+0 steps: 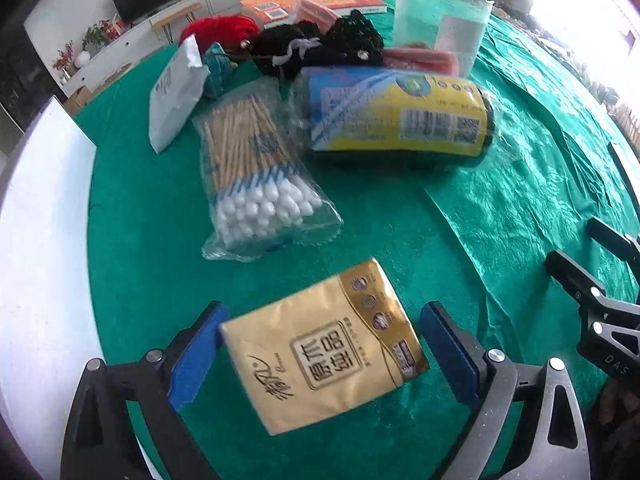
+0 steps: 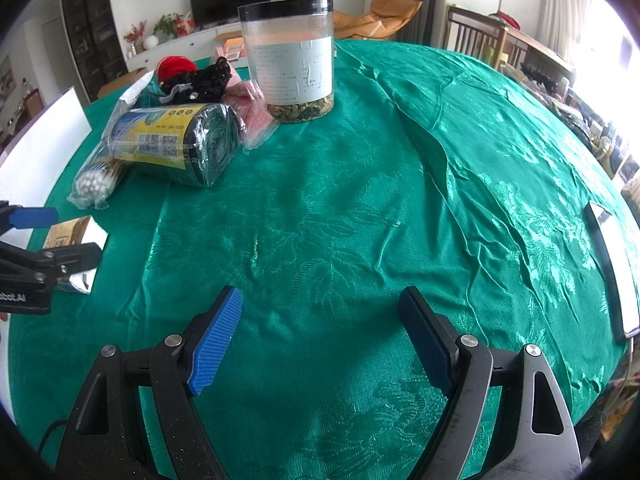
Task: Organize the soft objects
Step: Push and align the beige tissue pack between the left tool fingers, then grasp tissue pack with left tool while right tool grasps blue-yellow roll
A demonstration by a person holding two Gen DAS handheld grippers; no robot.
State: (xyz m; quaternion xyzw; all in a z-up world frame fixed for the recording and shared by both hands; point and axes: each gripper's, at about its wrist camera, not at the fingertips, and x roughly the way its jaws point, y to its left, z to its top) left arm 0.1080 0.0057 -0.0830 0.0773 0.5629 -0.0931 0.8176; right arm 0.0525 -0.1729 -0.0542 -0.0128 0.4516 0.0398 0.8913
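While the left gripper [image 1: 320,354] sits spread wide, the tissue pack [image 1: 324,364] lies between its pads, unpinched | right gripper [image 2: 320,336] also spread, only green tablecloth [image 2: 360,200] ahead

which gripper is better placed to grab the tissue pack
Left. The left gripper is open with the yellow tissue pack already between its blue pads. The right gripper is open over bare green tablecloth, well away from the pack.

Black-framed tools [image 1: 320,356] [image 2: 320,340], ribbed blue pads [image 2: 216,340], silver screws.
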